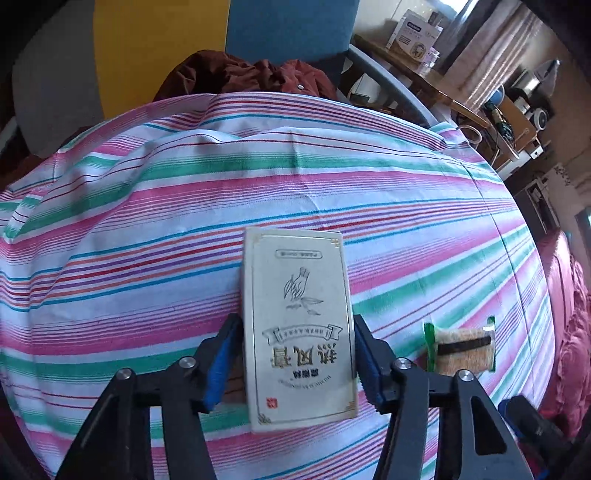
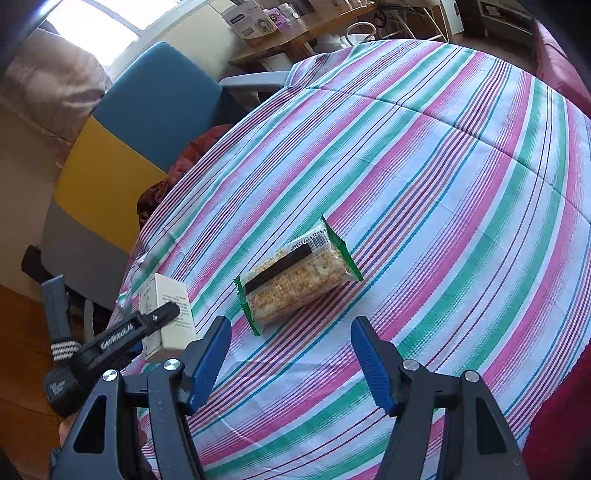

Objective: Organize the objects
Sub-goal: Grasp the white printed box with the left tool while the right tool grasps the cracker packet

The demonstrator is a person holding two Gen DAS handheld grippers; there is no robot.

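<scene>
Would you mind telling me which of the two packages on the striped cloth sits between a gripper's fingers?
The white box, between the left gripper pads; the cracker packet lies free ahead of the open right gripper.

Your left wrist camera is looking steeply down along the left tool (image 1: 297,363), sitting close above the white box (image 1: 297,328) on the striped surface (image 1: 147,221) and facing the blue chair back (image 1: 291,29). Your right wrist camera is looking down along the right tool (image 2: 290,360) from slightly farther off, facing the cracker packet (image 2: 297,278). Both views are sharing the striped surface, the box (image 2: 168,317), the packet (image 1: 460,349) and the chair (image 2: 155,99).
</scene>
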